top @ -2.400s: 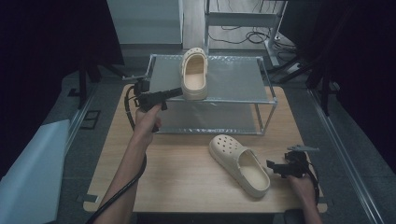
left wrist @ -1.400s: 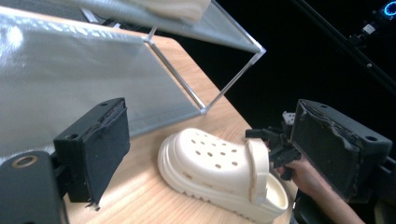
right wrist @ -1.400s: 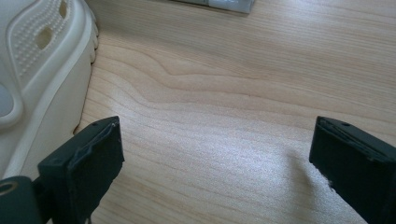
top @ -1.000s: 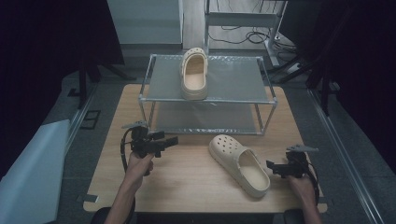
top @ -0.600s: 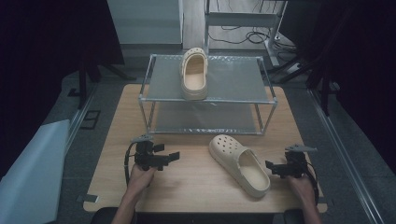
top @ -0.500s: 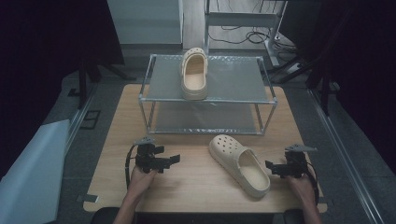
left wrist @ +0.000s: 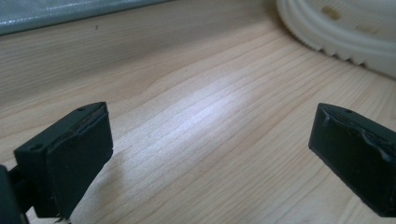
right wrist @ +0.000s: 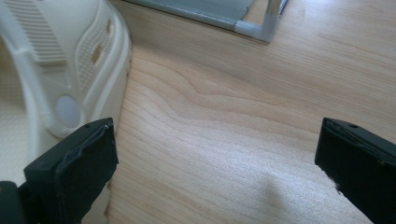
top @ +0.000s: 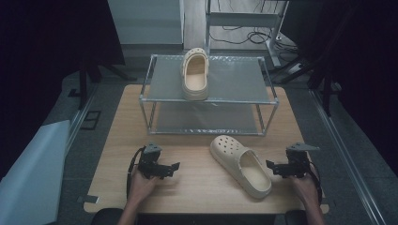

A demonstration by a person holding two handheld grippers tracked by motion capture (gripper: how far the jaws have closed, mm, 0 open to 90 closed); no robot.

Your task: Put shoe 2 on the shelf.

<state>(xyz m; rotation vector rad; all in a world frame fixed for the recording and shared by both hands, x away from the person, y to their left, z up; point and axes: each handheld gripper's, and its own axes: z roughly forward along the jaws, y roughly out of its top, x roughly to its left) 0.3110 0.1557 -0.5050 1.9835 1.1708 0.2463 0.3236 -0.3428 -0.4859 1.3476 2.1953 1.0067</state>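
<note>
I hold both grippers low over the wooden surface (top: 197, 187) at the bottom of the high view, neither carrying anything. The left gripper (top: 174, 168) sits at lower left with its jaws released and spread wide, bare wood between them in its own view (left wrist: 210, 154). The right gripper (top: 271, 165) waits at lower right, jaws likewise parted and empty, just beside the heel of the cream clog (top: 241, 165) lying at an angle right of centre on the surface. In the right gripper view that clog (right wrist: 60, 70) rises at upper left, close against the left jaw. A second clog (top: 194, 74) rests on the top shelf of the metal rack (top: 267, 89) in the upper middle of the frame.
</note>
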